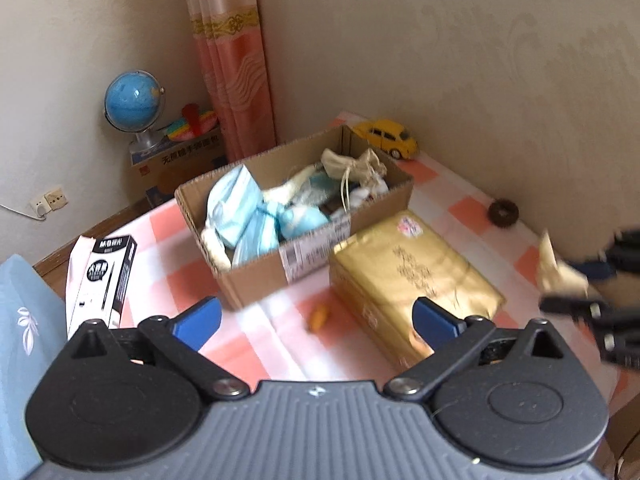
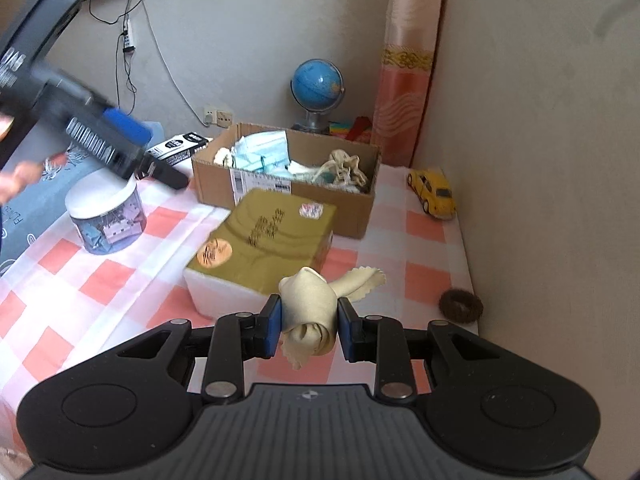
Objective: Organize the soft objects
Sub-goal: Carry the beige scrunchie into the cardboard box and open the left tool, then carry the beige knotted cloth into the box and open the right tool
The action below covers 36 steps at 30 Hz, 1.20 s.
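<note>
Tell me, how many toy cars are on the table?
1. The yellow toy car sits by the wall, beside the cardboard box. More could be hidden inside.

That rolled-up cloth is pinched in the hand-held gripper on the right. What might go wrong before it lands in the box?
The beige cloth is held only at its middle, with loose ends trailing, so it might slip from the right hand-held gripper. The cardboard box sits behind the gold box, so a low carry may snag there. The box already looks quite full.

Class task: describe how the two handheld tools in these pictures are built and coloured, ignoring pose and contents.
Both match: the left tool and right tool have blue finger pads, black linkage arms with silver pivot bolts, and a ribbed grey body carrying a small white emblem. No cables show.
</note>
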Each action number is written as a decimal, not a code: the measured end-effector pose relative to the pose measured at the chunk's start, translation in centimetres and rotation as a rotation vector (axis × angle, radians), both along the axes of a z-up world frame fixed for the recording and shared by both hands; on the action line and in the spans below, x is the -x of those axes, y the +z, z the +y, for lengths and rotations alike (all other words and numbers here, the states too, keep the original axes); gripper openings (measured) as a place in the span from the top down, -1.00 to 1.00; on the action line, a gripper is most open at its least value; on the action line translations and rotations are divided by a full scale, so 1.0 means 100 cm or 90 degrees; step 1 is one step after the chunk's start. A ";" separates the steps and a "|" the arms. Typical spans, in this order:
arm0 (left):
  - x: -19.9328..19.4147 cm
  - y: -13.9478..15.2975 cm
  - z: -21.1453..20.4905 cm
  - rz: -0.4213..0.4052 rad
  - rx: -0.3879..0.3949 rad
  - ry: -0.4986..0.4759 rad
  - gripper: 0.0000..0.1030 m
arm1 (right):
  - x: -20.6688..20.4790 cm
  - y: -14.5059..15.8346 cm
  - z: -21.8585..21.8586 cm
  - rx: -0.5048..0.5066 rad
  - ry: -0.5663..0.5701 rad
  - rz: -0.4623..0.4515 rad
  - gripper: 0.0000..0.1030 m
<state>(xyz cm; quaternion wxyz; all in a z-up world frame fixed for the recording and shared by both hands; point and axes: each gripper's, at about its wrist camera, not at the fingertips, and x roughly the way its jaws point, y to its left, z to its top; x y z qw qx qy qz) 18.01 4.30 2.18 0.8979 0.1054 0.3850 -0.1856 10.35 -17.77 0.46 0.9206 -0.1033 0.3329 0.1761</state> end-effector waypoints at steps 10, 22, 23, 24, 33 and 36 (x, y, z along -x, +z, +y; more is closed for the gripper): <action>0.042 0.001 0.003 -0.041 0.016 0.004 -0.97 | -0.041 0.030 0.020 -0.003 0.031 -0.024 0.36; 0.081 -0.008 0.025 -0.048 0.103 0.033 -0.97 | -0.122 0.041 0.064 0.006 0.053 -0.006 0.35; 0.083 -0.009 0.025 -0.052 0.099 0.040 -0.97 | -0.130 0.040 0.067 0.007 0.053 -0.002 0.35; 0.084 -0.010 0.026 -0.053 0.100 0.046 -0.97 | -0.140 0.039 0.070 0.006 0.050 0.004 0.35; 0.080 -0.022 0.039 -0.032 0.131 0.073 -0.97 | -0.218 0.031 0.089 -0.026 0.025 0.046 0.35; 0.076 -0.024 0.042 -0.032 0.130 0.084 -0.97 | -0.235 0.030 0.095 -0.036 0.016 0.045 -0.17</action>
